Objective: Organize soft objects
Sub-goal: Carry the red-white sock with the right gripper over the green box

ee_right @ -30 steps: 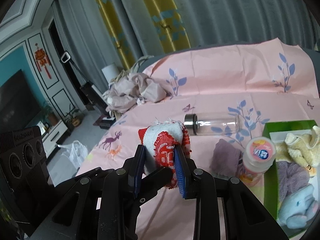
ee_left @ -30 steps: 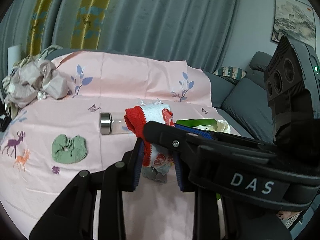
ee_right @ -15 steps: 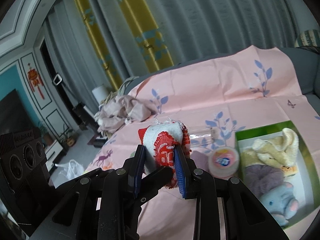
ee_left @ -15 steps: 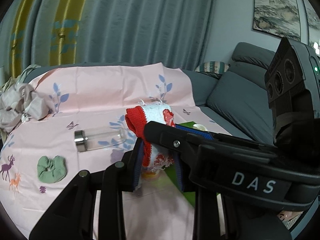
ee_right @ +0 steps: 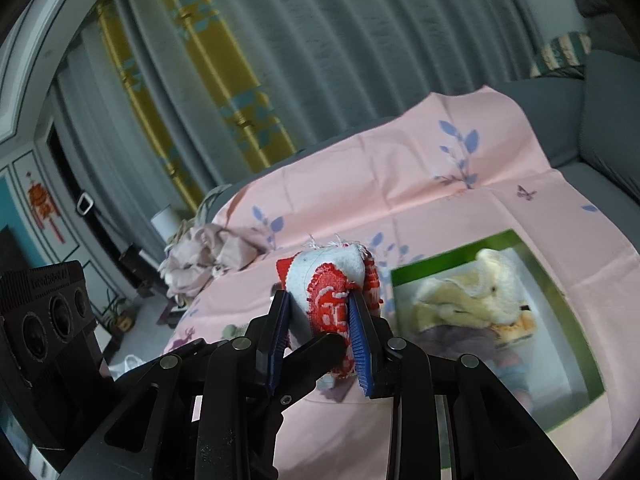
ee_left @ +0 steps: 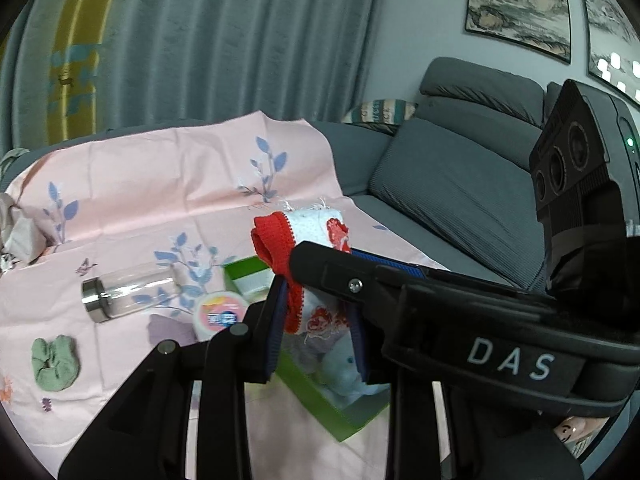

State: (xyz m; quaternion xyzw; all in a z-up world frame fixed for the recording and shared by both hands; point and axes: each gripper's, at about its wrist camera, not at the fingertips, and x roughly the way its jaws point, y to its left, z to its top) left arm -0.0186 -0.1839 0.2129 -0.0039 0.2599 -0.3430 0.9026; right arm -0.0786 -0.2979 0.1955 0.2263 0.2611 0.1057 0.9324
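A rolled white towel with red trim (ee_left: 316,228) (ee_right: 328,276) hangs in the air, pinched from two sides. My left gripper (ee_left: 316,328) is shut on its lower part. My right gripper (ee_right: 320,328) is shut on it too, and its black finger crosses the left wrist view. Under the towel lies the green box (ee_left: 328,412) (ee_right: 552,280) on the pink sheet. Inside are a yellowish plush (ee_right: 472,296), a purple scrunchie (ee_right: 448,336) and a pale blue plush (ee_left: 344,372).
On the pink sheet (ee_left: 140,208), left of the box, lie a glass bottle (ee_left: 128,292), a pink-lidded jar (ee_left: 220,314), a purple cloth (ee_left: 172,328) and a green scrunchie (ee_left: 54,362). A grey sofa (ee_left: 452,188) runs along the right. Crumpled beige fabric (ee_right: 208,256) lies at the far left.
Both grippers have carried the towel to the right across the sheet, from above the bottle to above the green box. Their hold on it is unchanged.
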